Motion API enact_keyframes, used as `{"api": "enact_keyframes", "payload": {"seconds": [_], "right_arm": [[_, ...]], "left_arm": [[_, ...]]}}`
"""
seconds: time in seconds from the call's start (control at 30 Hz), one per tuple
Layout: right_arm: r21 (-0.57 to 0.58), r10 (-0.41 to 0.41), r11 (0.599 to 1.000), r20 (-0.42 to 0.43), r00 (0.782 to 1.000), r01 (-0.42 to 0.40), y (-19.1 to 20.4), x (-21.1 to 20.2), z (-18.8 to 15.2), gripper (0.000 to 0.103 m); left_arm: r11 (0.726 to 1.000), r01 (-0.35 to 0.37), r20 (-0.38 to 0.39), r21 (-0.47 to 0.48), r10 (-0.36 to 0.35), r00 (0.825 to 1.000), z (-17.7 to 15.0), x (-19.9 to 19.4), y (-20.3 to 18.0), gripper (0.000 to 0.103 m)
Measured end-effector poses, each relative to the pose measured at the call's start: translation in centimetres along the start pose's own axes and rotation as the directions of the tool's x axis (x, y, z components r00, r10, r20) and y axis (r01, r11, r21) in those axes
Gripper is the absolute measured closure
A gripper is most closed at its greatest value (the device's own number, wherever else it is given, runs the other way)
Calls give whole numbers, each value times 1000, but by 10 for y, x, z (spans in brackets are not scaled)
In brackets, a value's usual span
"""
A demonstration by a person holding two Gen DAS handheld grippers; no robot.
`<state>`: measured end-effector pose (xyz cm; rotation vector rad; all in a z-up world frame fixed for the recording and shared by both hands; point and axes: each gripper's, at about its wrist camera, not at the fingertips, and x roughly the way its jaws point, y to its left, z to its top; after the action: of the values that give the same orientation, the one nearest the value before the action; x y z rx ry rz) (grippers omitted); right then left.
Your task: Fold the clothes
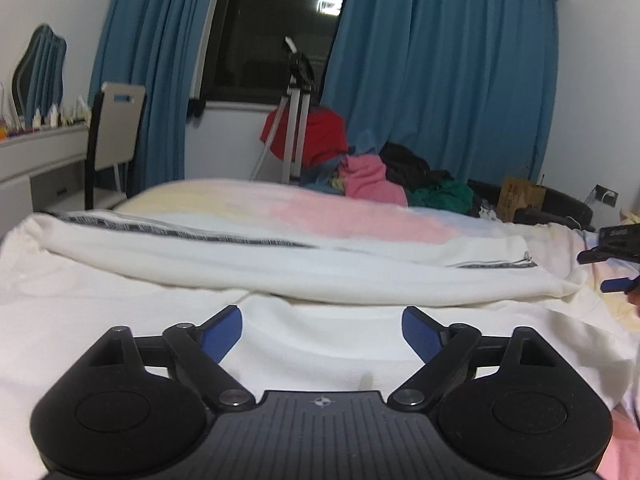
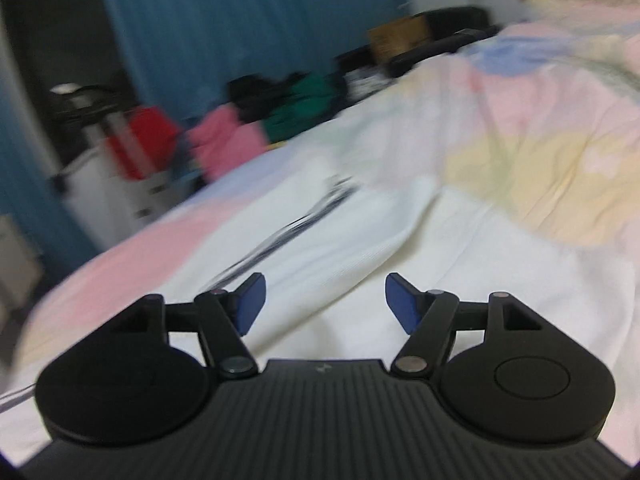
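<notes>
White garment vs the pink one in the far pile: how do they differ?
The white garment lies spread across the bed, right in front of the left gripper; the pink garment sits crumpled in a heap at the bed's far edge. The white one carries a dark striped band; the pink one looks plain. Neither is gripped: both the left and right gripper are open.

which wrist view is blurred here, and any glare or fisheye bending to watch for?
Right wrist view: heavy motion blur smears the white garment with a dark stripe and the pastel patchwork bedcover; only the open right gripper stays sharp. Left wrist view: mostly crisp, open left gripper; ceiling light glares in the dark window; blue curtains bow outward.
</notes>
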<state>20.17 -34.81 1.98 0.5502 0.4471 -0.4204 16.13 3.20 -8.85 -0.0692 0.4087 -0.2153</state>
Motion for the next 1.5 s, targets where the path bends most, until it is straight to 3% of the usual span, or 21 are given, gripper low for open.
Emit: {"api": "enact_keyframes", "payload": {"seconds": [0.17,0.3,0.4,0.53,0.67,0.73,0.87,0.97,1.17,1.27,1.3,1.5], "right_arm": [[-90,115,989,-12,993,-116,23,-74,-24,34],[-168,180,969,-20,983,-181,33,-111,-39,34],[-215,188,959,-2,982,-184,36,-126,-44,34],[-223,180,960,23,983,-171,32,-133,-44,34],[-196,164,967,3,986,-161,23,-126,-43,34],[-179,157,972,-7,988,-155,19,-122,-42,34],[-146,140,979,-18,990,-141,10,-116,-41,34],[-125,128,984,-27,991,-130,5,-112,-40,34],[-98,120,987,-43,992,-124,-1,-106,-40,34],[-85,116,989,-49,992,-120,-2,-103,-39,34],[-78,115,990,-52,992,-119,-3,-102,-39,34],[-62,102,992,-64,993,-106,-8,-99,-39,34]], "left_arm": [[1000,-7,32,8,7,999,4,-43,-4,3],[1000,1,20,23,-2,1000,1,-74,-7,0],[1000,3,-22,11,-3,1000,-3,-91,-4,0],[998,-54,-88,-15,53,995,-9,-107,10,0],[987,-110,-191,-115,87,978,-10,-113,45,0],[969,-150,-246,-195,100,964,-10,-115,67,0],[908,-268,-345,-323,150,926,-10,-117,108,1],[847,-312,-410,-431,125,904,-14,-116,136,2],[667,-424,-536,-613,43,843,-36,-104,189,6],[581,-438,-524,-686,22,851,-46,-105,208,7],[565,-436,-515,-701,22,857,-47,-105,212,7],[526,-444,-482,-726,71,873,-36,-106,230,10]]}}
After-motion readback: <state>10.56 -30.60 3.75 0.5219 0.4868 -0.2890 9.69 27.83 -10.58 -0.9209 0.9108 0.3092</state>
